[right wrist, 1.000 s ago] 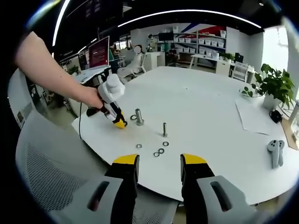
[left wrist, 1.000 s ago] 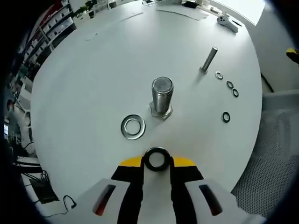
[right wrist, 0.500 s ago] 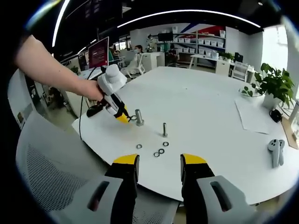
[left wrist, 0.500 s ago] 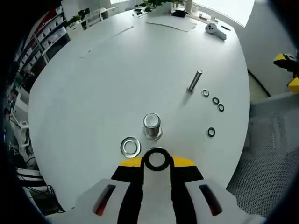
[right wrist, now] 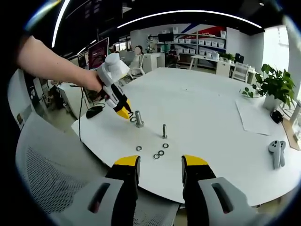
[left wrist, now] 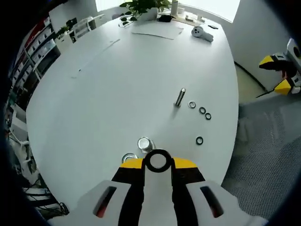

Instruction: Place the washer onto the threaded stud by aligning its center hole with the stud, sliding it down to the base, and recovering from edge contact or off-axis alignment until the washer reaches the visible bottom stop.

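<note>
Left gripper (left wrist: pixel 158 161): my jaws clamp a dark washer (left wrist: pixel 158 160) at their tips, above the table (left wrist: pixel 103 84).
Stud (left wrist: pixel 145 143): I see it upright just beyond the washer; a silver washer (left wrist: pixel 128 157) lies beside it, to its left.
Right gripper (right wrist: pixel 160 165): my jaws stand apart, holding nothing.
Far right: thin bolt (left wrist: pixel 180 97), small washers (left wrist: pixel 202 110) nearby.

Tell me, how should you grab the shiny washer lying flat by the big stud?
Pinch the flat washer across its rim, coming straight down from above. It probably needs one finger outside the ring and one in its hole, since it lies flat on the table, beside the thick stud.
</note>
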`<state>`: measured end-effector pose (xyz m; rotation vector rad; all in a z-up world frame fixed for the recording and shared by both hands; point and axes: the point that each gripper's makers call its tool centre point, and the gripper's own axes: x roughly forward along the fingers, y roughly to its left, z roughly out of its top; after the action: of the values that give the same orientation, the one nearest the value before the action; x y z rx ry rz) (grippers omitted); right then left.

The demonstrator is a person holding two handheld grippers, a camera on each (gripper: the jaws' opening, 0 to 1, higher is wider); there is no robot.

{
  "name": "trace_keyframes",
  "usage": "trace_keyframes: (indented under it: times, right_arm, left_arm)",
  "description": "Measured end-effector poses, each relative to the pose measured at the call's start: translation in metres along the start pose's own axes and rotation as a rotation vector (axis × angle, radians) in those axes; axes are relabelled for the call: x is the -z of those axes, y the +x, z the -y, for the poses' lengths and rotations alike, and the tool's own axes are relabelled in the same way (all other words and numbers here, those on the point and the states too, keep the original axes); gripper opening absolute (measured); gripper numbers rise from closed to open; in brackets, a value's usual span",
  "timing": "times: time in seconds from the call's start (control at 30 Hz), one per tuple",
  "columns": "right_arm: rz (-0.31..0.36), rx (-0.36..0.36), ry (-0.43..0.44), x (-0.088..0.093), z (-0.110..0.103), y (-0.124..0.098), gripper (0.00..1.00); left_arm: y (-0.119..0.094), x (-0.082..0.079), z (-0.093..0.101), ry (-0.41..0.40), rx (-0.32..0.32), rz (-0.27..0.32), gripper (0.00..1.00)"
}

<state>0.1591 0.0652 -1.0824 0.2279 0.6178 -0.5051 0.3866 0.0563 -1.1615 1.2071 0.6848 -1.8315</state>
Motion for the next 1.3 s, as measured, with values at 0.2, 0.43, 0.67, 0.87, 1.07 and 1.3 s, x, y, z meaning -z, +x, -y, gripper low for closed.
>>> trace_keyframes:
  times: [0.2,0.43,0.67,0.87,1.07,1.3]
  right_arm:
    - [-0.001,0.007,-0.003,0.0,0.001,-0.001,0.38]
    - [-0.006,0.017,0.002,0.001,0.002,-0.001,0.38]
    - [-0.008,0.029,0.004,0.002,0.006,-0.001,0.38]
    - [-0.01,0.036,0.01,0.002,0.007,-0.002,0.38]
    - [-0.024,0.041,0.003,0.004,0.007,-0.002,0.38]
    - [-0.029,0.04,0.007,0.006,0.007,-0.001,0.38]
  left_arm:
    - [0.006,-0.01,-0.013,0.024,-0.022,0.009,0.19]
    - [0.015,-0.013,-0.021,0.084,-0.054,-0.036,0.19]
    - [0.02,-0.014,-0.02,0.097,-0.036,-0.053,0.19]
    - [0.022,-0.012,-0.019,0.1,-0.027,-0.068,0.19]
    - [0.038,-0.009,-0.021,0.153,-0.028,-0.106,0.19]
    - [0.055,-0.003,-0.024,0.18,-0.026,-0.137,0.19]
